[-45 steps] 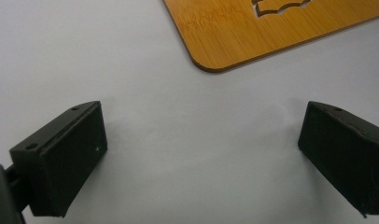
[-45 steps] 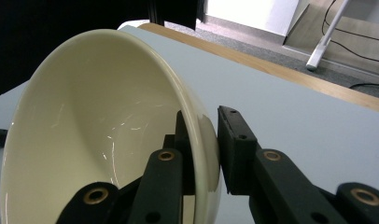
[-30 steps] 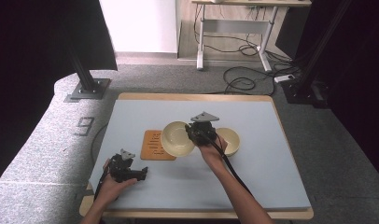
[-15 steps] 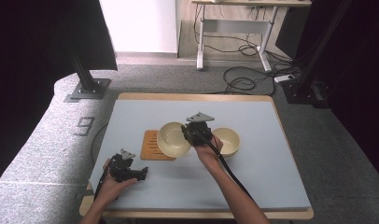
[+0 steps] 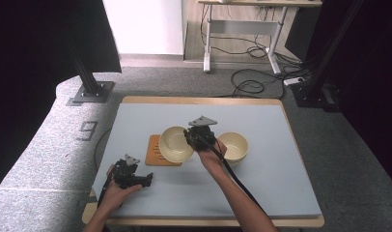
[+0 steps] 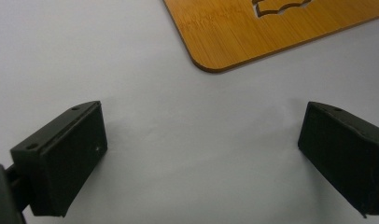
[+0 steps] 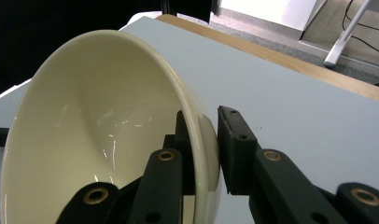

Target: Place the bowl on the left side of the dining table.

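Note:
My right gripper (image 5: 190,137) is shut on the right rim of a cream bowl (image 5: 174,144), holding it tilted over a wooden mat (image 5: 155,154) in the high view. The right gripper view shows the bowl (image 7: 99,126) with its wall pinched between the two jaws of my right gripper (image 7: 204,135). A second cream bowl (image 5: 235,146) sits on the table just right of that hand. My left gripper (image 5: 147,179) rests near the front left of the table. Its jaws stand wide open over bare surface (image 6: 201,154), with the mat's corner (image 6: 271,32) beyond them.
The table (image 5: 271,188) has a grey-blue top with a wooden edge. Off its left side lies grey padding with a black stand base (image 5: 90,92). Cables and desk legs (image 5: 252,82) lie on the floor behind the table.
The right gripper and the held bowl have shifted slightly left, away from the second bowl and further over the mat. The left gripper has stayed put.

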Available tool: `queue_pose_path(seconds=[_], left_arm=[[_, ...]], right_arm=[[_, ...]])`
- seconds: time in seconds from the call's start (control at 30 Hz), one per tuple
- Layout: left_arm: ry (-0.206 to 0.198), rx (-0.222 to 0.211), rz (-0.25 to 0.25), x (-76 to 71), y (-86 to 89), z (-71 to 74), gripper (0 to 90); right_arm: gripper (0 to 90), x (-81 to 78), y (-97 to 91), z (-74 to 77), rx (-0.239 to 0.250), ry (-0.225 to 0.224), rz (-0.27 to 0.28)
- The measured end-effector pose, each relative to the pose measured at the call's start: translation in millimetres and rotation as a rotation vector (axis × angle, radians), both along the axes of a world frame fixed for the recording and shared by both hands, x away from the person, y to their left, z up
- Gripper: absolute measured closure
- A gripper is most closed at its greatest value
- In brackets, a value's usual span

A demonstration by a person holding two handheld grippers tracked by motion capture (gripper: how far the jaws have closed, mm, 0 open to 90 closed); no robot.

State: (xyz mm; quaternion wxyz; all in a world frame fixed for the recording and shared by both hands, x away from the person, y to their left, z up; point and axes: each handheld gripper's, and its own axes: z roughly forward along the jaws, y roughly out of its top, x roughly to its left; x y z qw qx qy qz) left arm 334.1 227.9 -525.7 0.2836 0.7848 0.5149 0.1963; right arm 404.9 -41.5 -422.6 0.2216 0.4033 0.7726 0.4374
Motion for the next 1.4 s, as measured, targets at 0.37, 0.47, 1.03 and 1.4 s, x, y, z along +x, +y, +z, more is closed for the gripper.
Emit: queue_pose_path(seconds=[0.37, 0.47, 1.03, 1.4], left_arm=[[-0.002, 0.001, 0.001, -0.5, 0.0, -0.1, 1.7], [-0.002, 0.001, 0.001, -0.4, 0.1, -0.1, 1.6], [-0.002, 0.0, 0.001, -0.5, 0.1, -0.1, 1.6], [-0.001, 0.004, -0.001, -0.6, 0.2, -0.1, 1.7]], right_arm=[[78.8, 3.6, 4.4, -4.2, -0.009, 0.013, 0.0], [78.8, 5.2, 5.3, -4.5, -0.009, 0.011, 0.001], [78.9, 9.9, 18.9, -14.3, -0.015, 0.033, 0.016], [78.9, 14.1, 26.3, -22.4, -0.025, 0.047, 0.023]])
